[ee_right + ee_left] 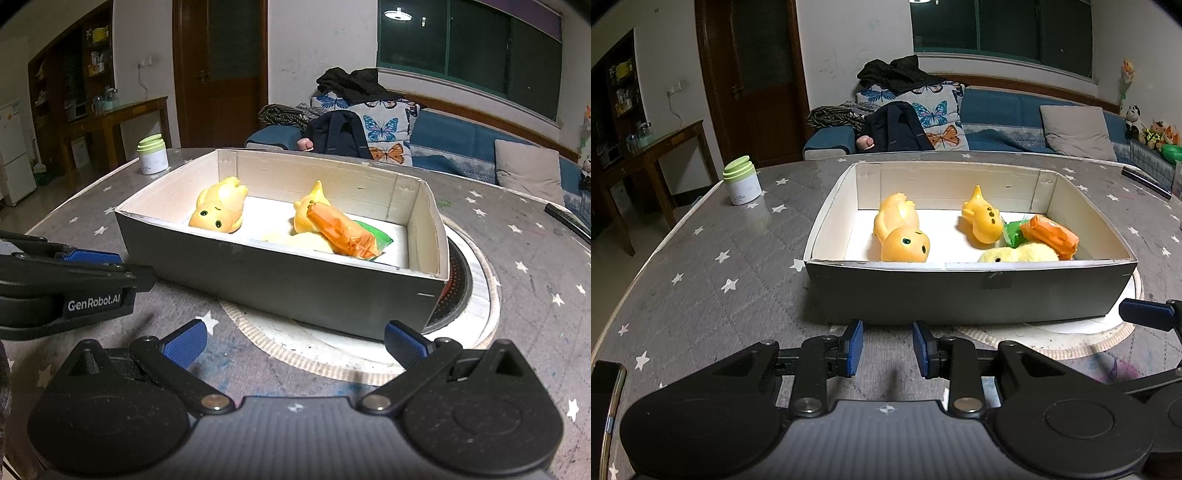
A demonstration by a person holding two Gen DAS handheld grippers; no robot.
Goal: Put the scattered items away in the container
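A grey box (960,295) with white inner walls stands on the star-patterned table. Inside lie two yellow rubber toys (901,236) (982,221), a yellow plush (1019,254), an orange packet (1051,236) and a green packet (1014,232). My left gripper (887,349) hovers just before the box's near wall, its blue pads a small gap apart with nothing between them. In the right wrist view the box (295,284) sits ahead. My right gripper (295,347) stands wide open and empty in front of it. The left gripper (74,280) shows at that view's left edge.
A white jar with a green lid (741,182) stands on the table left of the box. A round mat (332,354) lies under the box. A phone (605,398) lies at the near left, and a dark flat object (569,221) at the far right. A sofa stands beyond the table.
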